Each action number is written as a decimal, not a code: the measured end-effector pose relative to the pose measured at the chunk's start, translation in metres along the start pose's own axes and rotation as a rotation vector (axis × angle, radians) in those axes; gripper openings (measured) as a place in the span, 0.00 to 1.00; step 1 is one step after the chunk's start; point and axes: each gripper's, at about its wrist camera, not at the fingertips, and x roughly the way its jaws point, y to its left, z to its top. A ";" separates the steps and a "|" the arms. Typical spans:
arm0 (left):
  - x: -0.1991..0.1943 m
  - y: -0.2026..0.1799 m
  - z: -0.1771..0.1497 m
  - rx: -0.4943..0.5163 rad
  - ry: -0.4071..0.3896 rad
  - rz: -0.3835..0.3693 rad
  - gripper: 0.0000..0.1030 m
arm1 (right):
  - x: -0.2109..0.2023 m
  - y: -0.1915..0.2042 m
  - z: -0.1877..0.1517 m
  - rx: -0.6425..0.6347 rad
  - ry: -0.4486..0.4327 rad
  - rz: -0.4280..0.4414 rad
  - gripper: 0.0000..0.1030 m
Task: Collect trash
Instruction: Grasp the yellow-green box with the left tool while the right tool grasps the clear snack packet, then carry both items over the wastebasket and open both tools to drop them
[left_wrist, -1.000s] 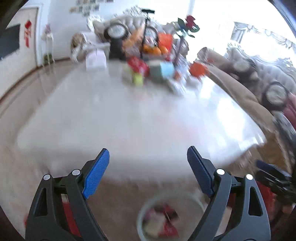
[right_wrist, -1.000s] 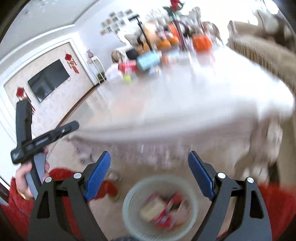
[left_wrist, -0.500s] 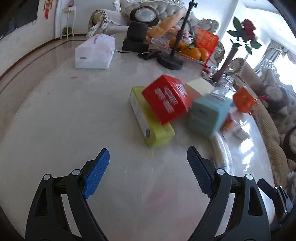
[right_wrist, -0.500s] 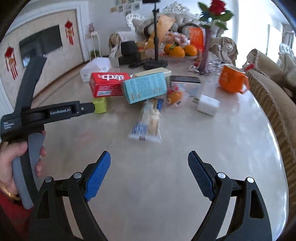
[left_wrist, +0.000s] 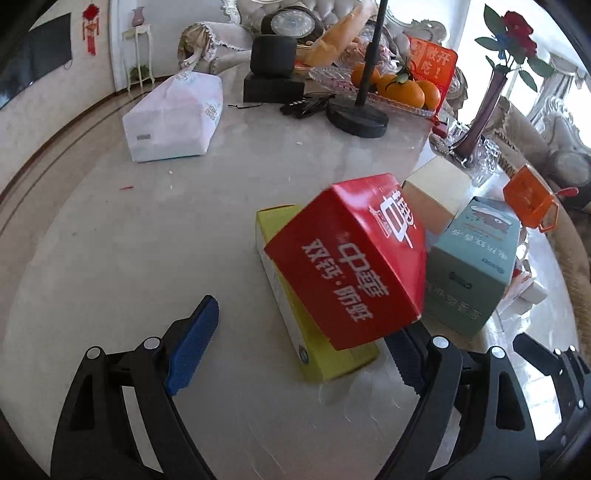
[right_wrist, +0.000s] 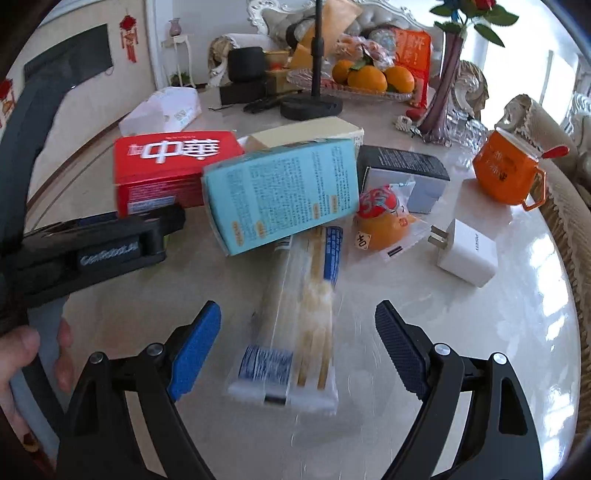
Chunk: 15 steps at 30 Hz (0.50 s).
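Observation:
On the marble table, a red box leans on a flat yellow box, with a teal box and a beige box to its right. My left gripper is open, and the yellow box's near end lies between its fingers. The red box covers the right fingertip. My right gripper is open just above a clear wrapper packet that lies between its fingers. The packet's far end is under the teal box. An orange snack packet lies to its right.
At the back stand a white tissue pack, a black pole stand, a dish of oranges and a vase. On the right are a white charger, an orange mug and a grey box. A hand holds the left tool.
Both grippers have swung up from the waste basket on the floor to over the table and closed in on the boxes and wrapper. The basket has left both views. Jaws stayed wide.

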 end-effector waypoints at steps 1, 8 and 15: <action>-0.001 0.001 0.000 0.005 0.000 -0.005 0.81 | 0.002 0.000 0.000 0.005 0.012 0.003 0.78; -0.004 0.008 -0.004 0.152 0.005 0.050 0.29 | 0.003 0.008 0.007 -0.024 0.017 0.017 0.48; -0.021 0.031 -0.016 0.172 0.016 -0.005 0.29 | -0.009 0.004 -0.006 0.037 -0.009 0.102 0.31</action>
